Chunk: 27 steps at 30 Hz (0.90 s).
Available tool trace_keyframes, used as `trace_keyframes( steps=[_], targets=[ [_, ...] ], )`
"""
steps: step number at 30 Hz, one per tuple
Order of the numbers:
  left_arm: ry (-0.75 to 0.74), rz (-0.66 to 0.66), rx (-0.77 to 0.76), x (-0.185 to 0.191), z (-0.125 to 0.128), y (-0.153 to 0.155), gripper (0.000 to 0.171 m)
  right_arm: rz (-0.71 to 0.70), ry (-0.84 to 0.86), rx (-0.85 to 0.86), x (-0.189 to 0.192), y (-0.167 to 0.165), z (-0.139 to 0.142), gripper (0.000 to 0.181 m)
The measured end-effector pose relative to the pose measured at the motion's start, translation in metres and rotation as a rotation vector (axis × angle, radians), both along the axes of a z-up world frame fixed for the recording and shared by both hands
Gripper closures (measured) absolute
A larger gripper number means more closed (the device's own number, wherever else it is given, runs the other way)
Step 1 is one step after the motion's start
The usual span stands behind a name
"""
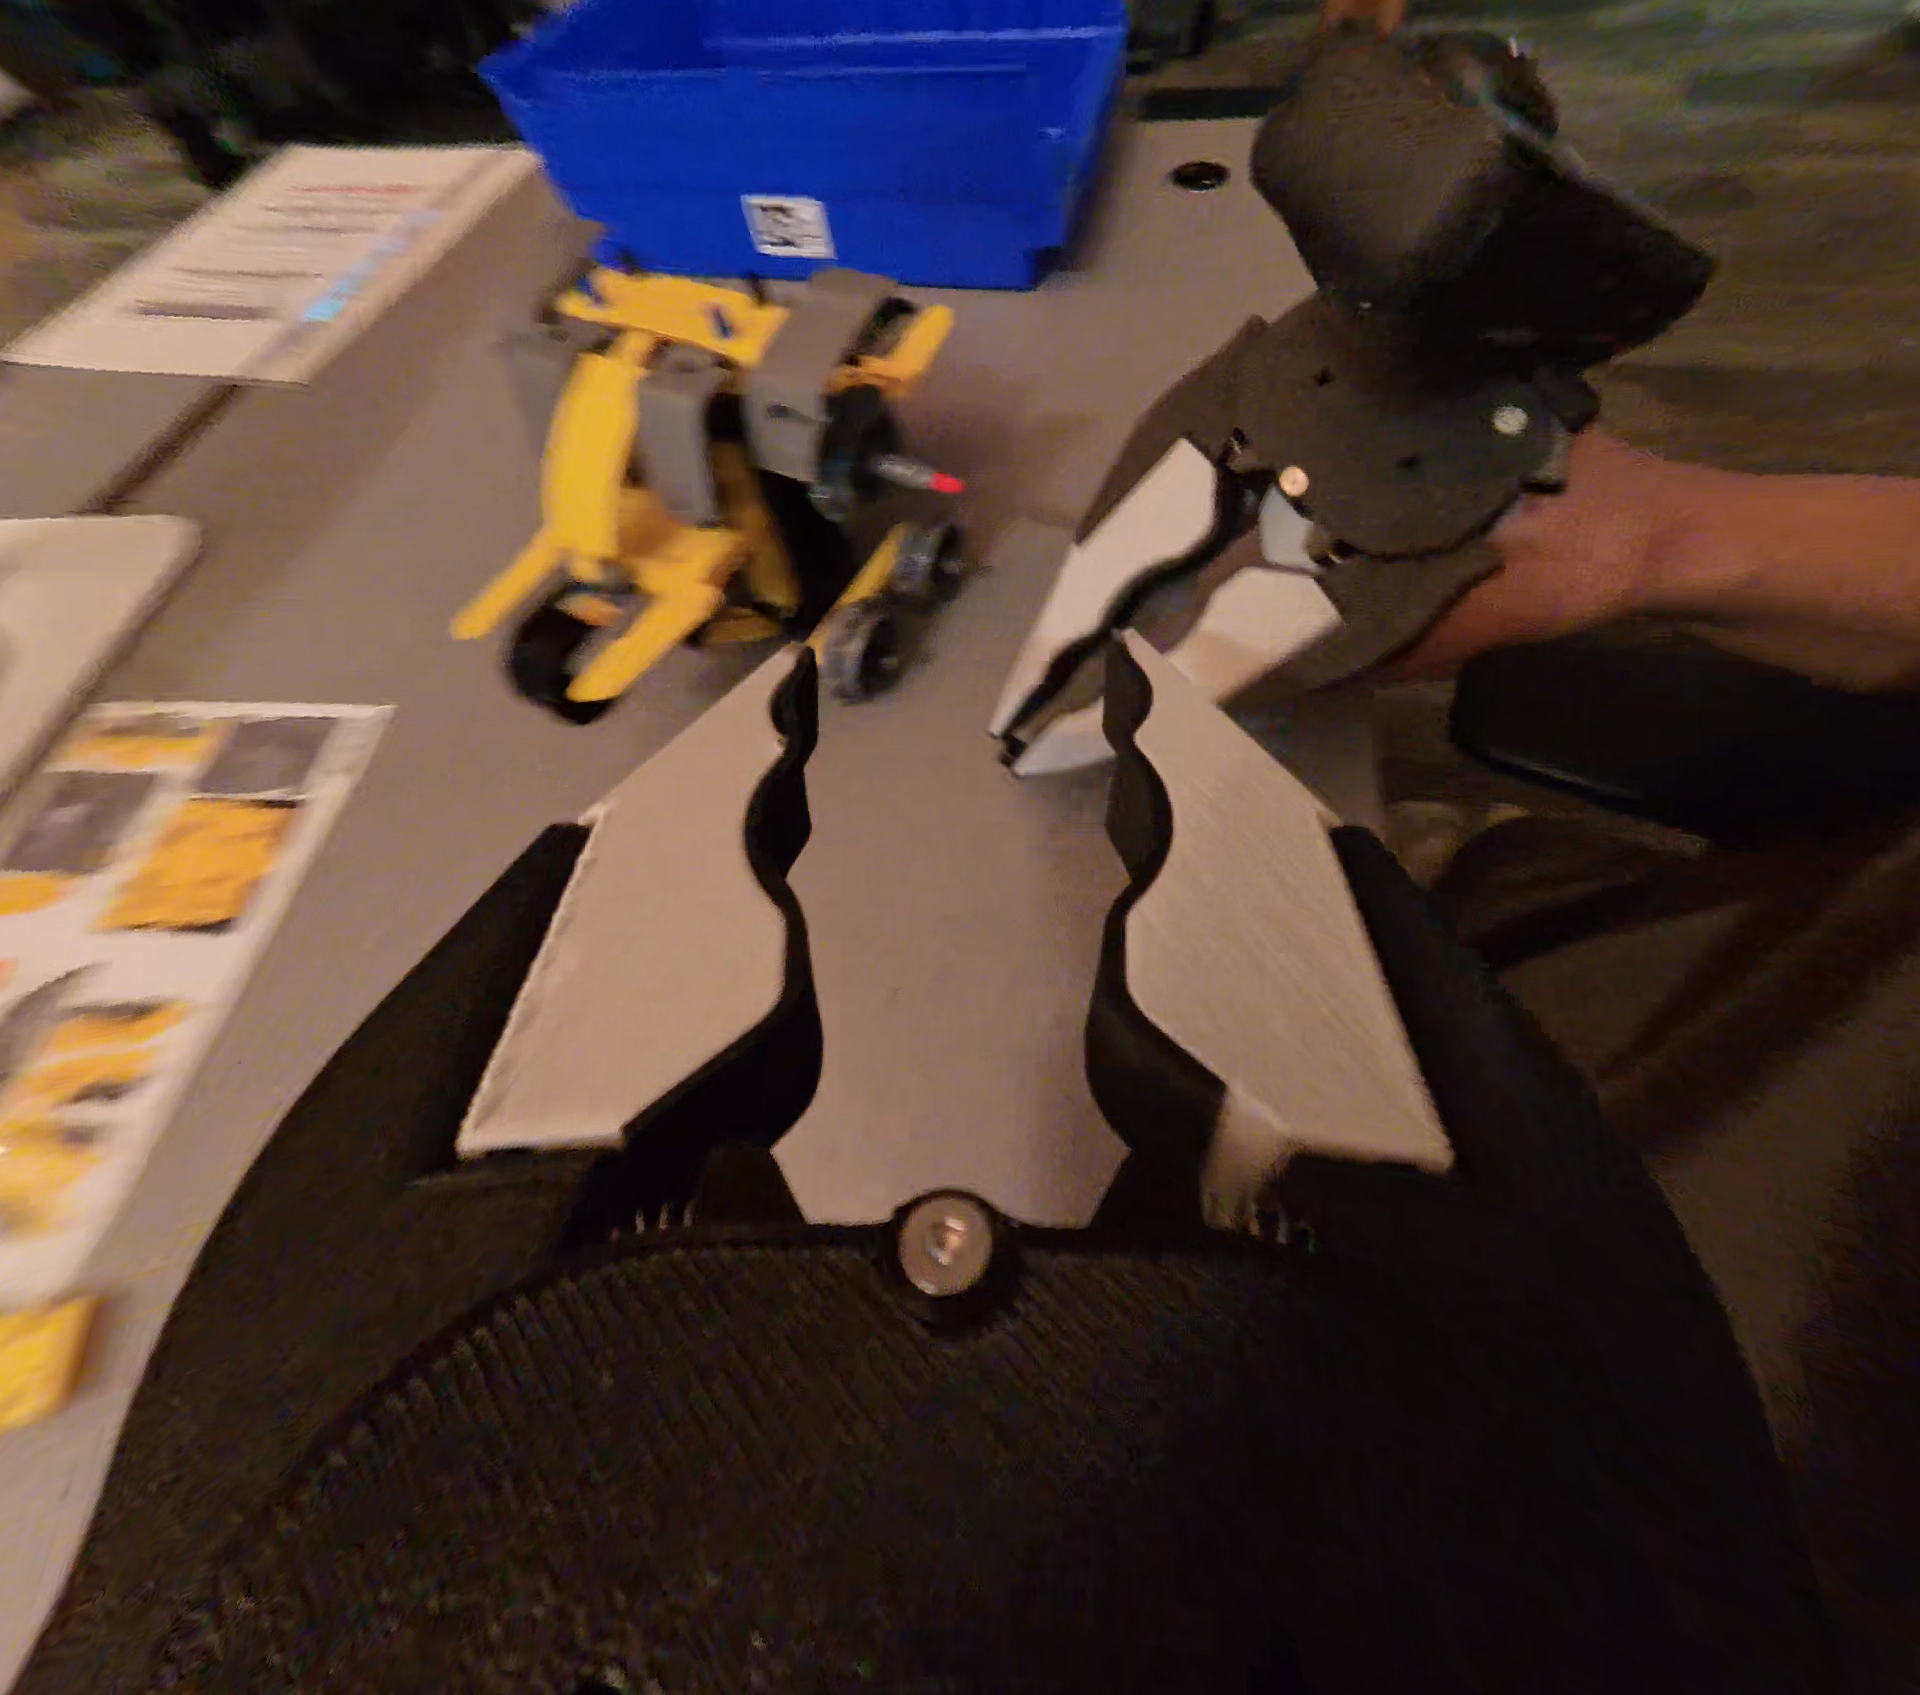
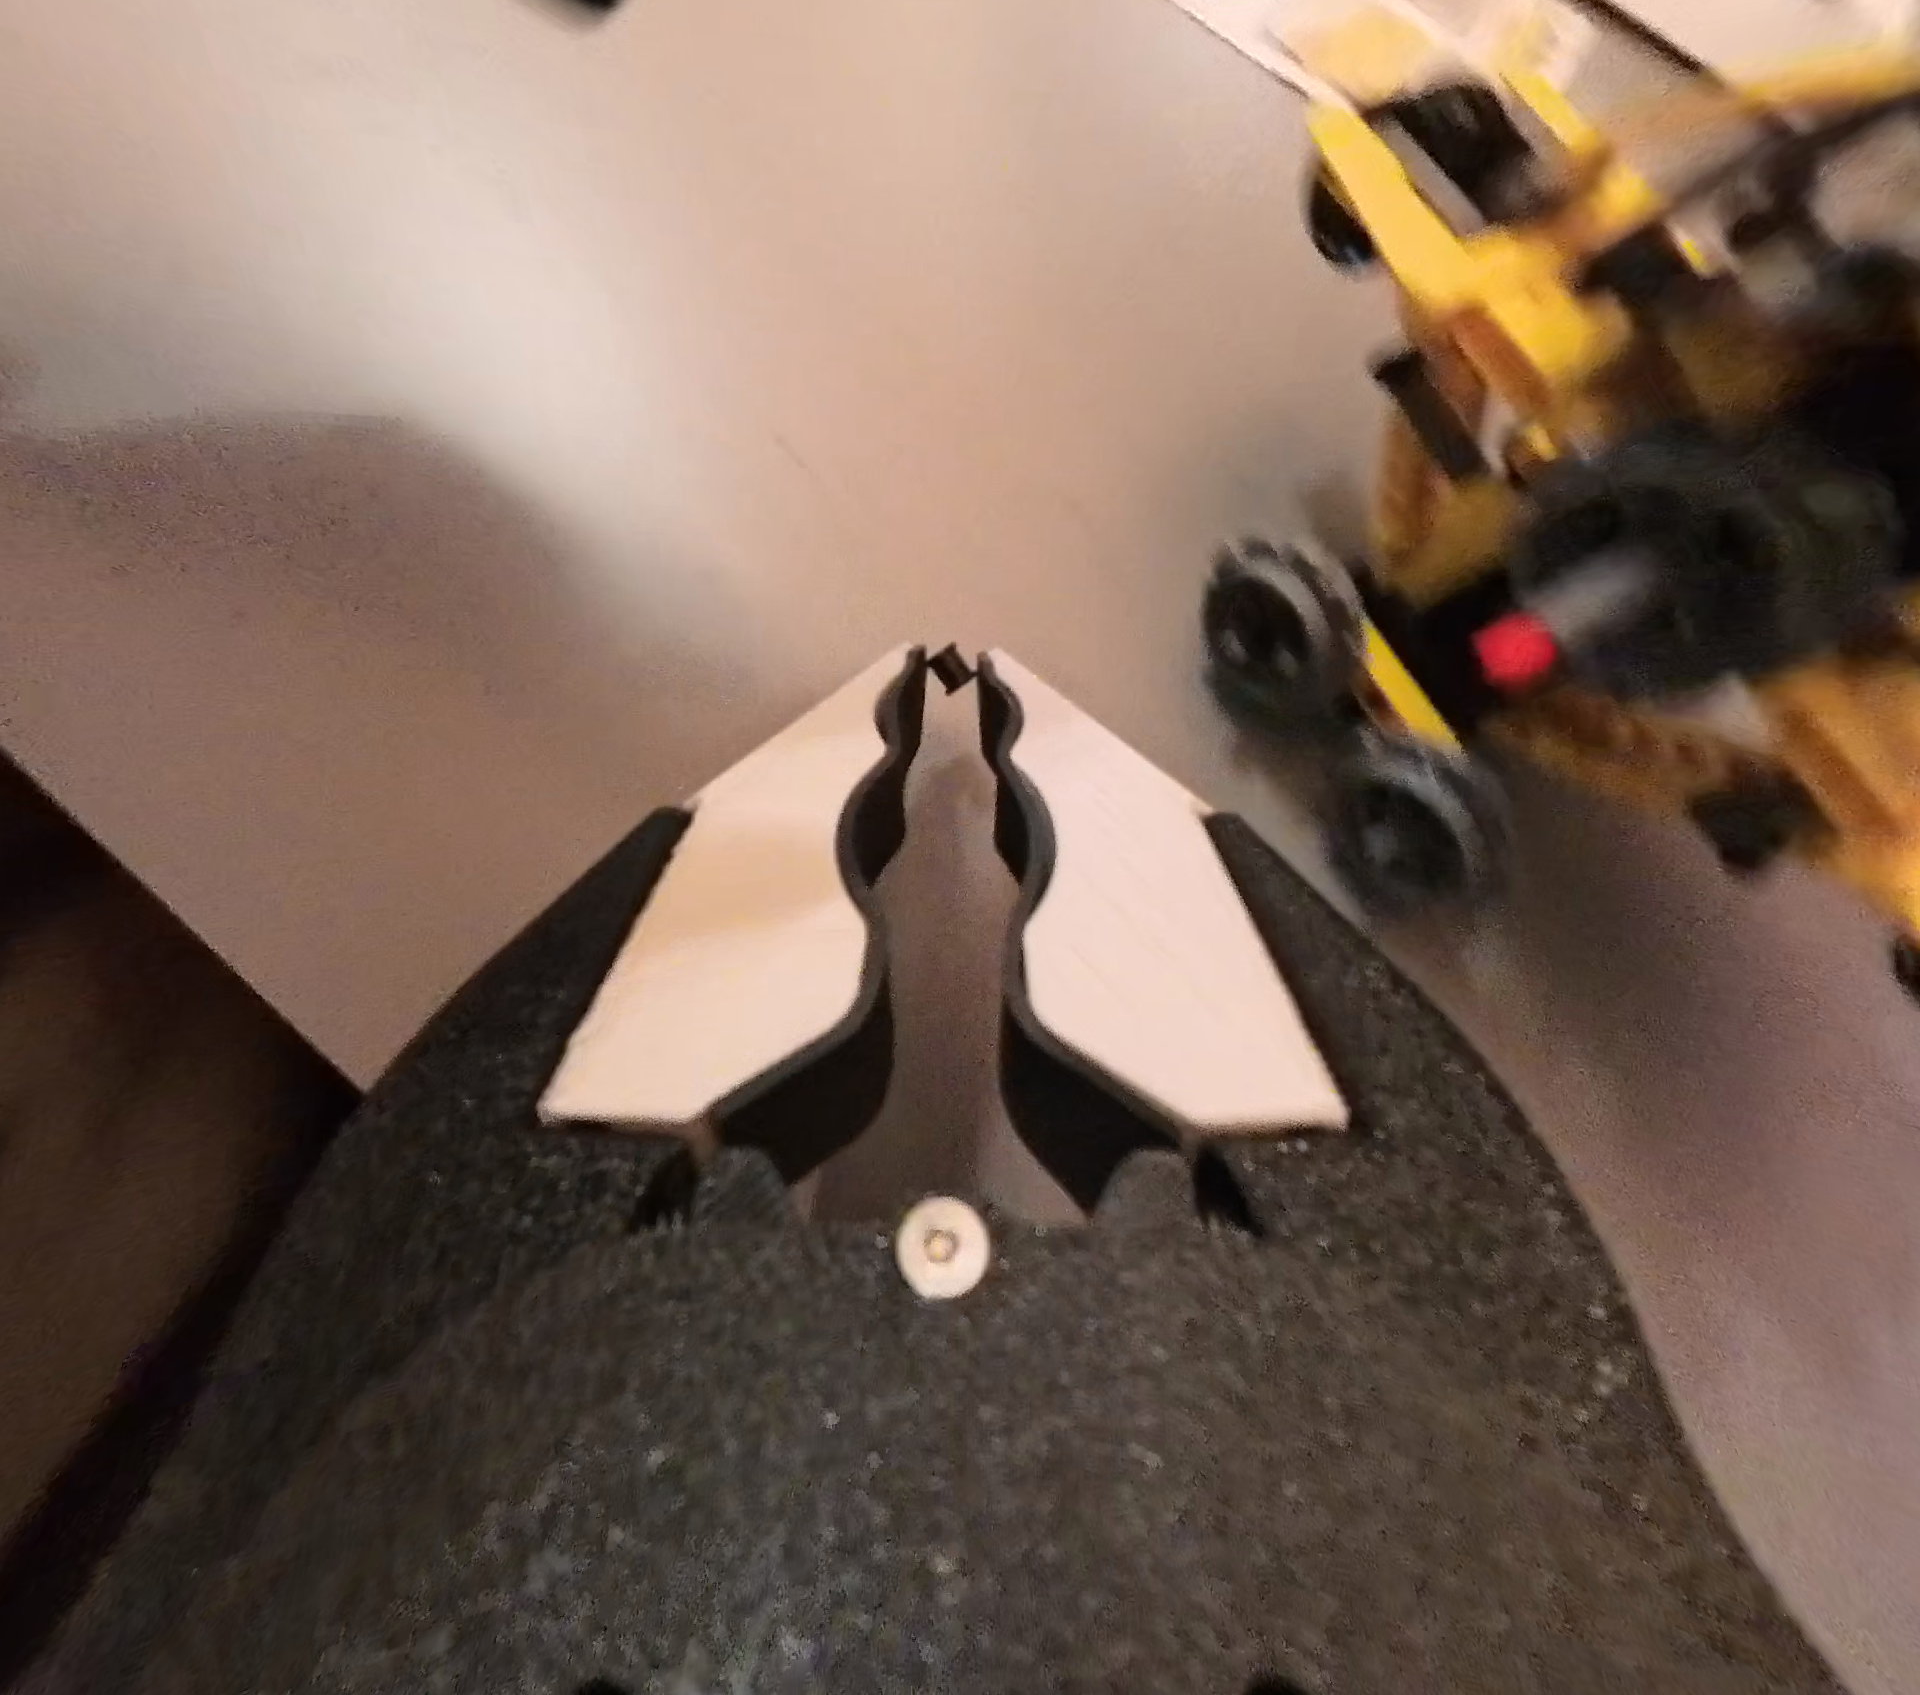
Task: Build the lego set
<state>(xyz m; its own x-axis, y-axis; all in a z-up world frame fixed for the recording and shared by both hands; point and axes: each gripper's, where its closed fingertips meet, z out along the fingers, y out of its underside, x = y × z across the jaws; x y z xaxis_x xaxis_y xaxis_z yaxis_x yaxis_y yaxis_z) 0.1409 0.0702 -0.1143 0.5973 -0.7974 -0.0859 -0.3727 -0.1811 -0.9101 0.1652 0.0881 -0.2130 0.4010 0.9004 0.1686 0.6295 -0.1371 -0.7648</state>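
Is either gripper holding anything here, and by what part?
Right gripper pinches a tiny black piece at its fingertips; which part cannot be told. Left gripper is open, empty.

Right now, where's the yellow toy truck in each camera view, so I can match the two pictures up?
Left wrist view: the yellow toy truck sits centre-left on the grey table, just ahead of the open left gripper, with the blue bin behind it.
Right wrist view: the truck fills the blurred right edge, beside the right gripper, which pinches a small black piece.
Shared landmark: the truck's red-tipped axle.
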Motion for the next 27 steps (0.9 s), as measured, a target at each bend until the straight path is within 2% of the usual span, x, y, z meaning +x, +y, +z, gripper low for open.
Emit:
trace_keyframes(
  steps=[2,5,11,19,27],
  targets=[
    [-0.021,-0.059,-0.089,0.019,-0.024,-0.001,0.119,-0.088,0.046,-0.053,0.022,0.006,-0.004,0.172],
    [0.034,-0.103,-0.208,0.032,-0.057,-0.001,0.119,-0.189,0.107,-0.120,0.040,0.013,-0.009,0.172],
    [0.079,-0.072,-0.221,0.032,-0.079,0.009,0.119,-0.274,0.106,-0.148,0.048,0.018,-0.018,0.169],
    [0.032,-0.075,-0.279,0.030,-0.089,0.004,0.119,-0.238,0.105,-0.155,0.048,0.014,-0.018,0.160],
    [0.039,-0.091,-0.261,0.035,-0.089,0.003,0.119,-0.031,0.057,-0.144,0.056,0.019,-0.015,0.153]
  ],
)
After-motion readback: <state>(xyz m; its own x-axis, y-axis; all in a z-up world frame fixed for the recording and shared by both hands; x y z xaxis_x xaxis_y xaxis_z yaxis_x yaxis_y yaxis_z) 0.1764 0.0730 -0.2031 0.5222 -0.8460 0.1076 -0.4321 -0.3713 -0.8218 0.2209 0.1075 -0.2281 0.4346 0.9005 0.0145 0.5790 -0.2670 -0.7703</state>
